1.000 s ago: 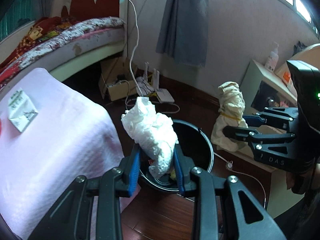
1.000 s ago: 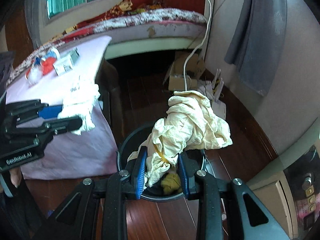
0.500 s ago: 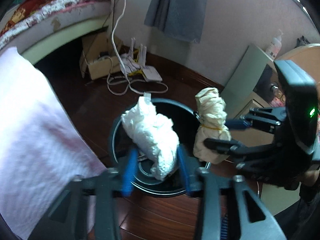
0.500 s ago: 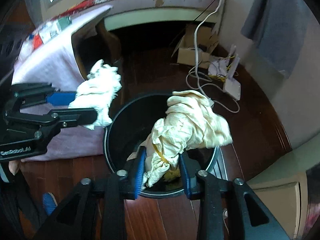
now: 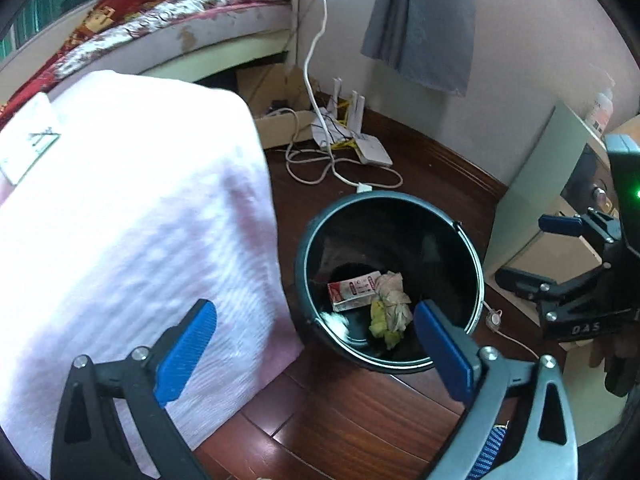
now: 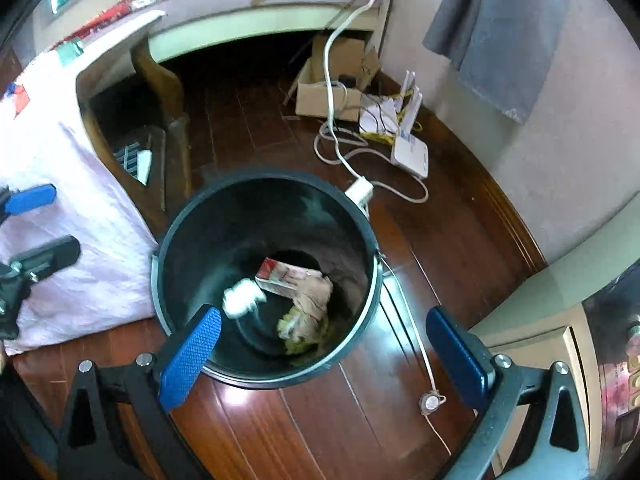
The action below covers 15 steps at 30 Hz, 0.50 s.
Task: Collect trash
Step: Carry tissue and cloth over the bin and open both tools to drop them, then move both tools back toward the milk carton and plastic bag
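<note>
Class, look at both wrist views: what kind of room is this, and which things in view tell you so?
Most likely a lived-in bedroom at home. A bed with patterned bedding stands by the wall, a router with tangled cables lies on the wooden floor, and a black bin holds trash.

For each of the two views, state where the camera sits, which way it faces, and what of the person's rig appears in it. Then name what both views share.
Left wrist: sits on the left gripper, facing down past the pink cloth into the bin; its own jaws wide open, the right gripper at the right edge.
Right wrist: sits on the right gripper, facing down into the bin; its own jaws wide open, the left gripper at the left edge.
Shared: bin, carton, router.
</note>
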{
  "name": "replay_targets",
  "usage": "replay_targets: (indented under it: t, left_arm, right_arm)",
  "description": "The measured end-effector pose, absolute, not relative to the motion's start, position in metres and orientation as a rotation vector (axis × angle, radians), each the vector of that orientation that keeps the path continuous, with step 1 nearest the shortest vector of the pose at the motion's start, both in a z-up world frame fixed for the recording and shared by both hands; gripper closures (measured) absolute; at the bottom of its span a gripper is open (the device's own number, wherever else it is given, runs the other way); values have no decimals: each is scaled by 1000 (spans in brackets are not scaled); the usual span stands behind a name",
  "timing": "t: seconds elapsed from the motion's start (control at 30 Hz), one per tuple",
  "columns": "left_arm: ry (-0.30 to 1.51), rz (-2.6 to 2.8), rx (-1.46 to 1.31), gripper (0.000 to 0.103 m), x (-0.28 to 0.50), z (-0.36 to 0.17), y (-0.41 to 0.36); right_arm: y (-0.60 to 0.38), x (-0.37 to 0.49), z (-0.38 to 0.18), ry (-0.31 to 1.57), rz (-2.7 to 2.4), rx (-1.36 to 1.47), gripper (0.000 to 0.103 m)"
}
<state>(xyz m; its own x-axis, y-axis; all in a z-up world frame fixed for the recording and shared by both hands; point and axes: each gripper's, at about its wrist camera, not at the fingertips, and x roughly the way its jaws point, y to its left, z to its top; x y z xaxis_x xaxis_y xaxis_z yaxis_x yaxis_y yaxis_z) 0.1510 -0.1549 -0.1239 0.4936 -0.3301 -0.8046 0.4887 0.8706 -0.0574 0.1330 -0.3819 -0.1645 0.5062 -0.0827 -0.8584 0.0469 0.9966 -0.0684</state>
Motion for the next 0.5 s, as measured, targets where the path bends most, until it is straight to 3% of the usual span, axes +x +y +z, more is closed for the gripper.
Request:
replay_targets:
  t: [0.5]
  left_arm:
    - [825,-411,166,3,133,-73,-112]
  right_arm:
    - [-322,107,-91,924,-36,-47,0]
